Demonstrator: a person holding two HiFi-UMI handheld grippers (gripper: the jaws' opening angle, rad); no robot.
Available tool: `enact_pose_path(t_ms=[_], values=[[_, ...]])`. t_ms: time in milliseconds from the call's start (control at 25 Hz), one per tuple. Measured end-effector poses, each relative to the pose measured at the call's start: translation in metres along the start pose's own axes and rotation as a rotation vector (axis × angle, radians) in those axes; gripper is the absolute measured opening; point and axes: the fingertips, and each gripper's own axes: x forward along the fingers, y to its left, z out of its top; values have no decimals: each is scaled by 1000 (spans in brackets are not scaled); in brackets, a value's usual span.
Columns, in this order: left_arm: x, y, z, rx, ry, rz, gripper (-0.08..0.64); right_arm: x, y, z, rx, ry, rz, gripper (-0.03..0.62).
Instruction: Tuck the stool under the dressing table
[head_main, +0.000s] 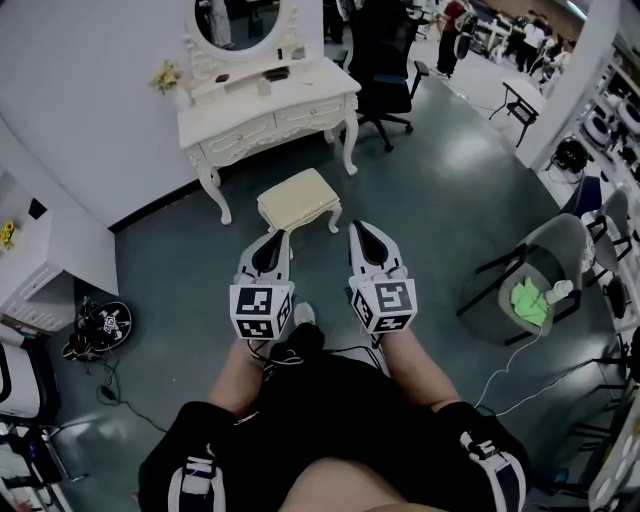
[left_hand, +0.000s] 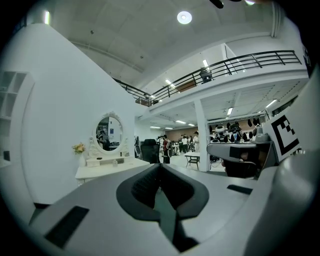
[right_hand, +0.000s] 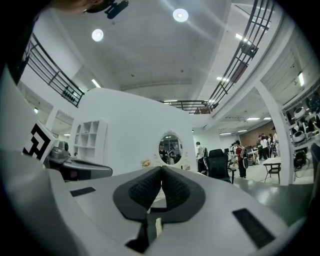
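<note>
A cream cushioned stool (head_main: 299, 199) stands on the grey floor in front of the white dressing table (head_main: 268, 112), outside its leg space. The table carries an oval mirror (head_main: 237, 22) and shows again in the left gripper view as the dressing table (left_hand: 107, 166) and in the right gripper view as the mirror (right_hand: 169, 148). My left gripper (head_main: 284, 233) and right gripper (head_main: 354, 227) hang side by side just short of the stool, both shut and holding nothing. Their tips point at the stool's near edge without touching it.
A black office chair (head_main: 383, 62) stands right of the dressing table. A grey chair (head_main: 545, 270) holding a green cloth is at the right. White shelving (head_main: 40, 250) and cables with gear (head_main: 98, 327) lie at the left. People stand far off at the back.
</note>
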Motion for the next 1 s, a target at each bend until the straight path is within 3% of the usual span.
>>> enact_pose_path(t_ms=[360, 1000], values=[[77, 25, -8, 2, -8, -47, 18, 66, -33, -20, -2, 10, -27, 17], [319, 165, 3, -36, 0, -44, 18, 323, -133, -31, -13, -18, -58, 17]])
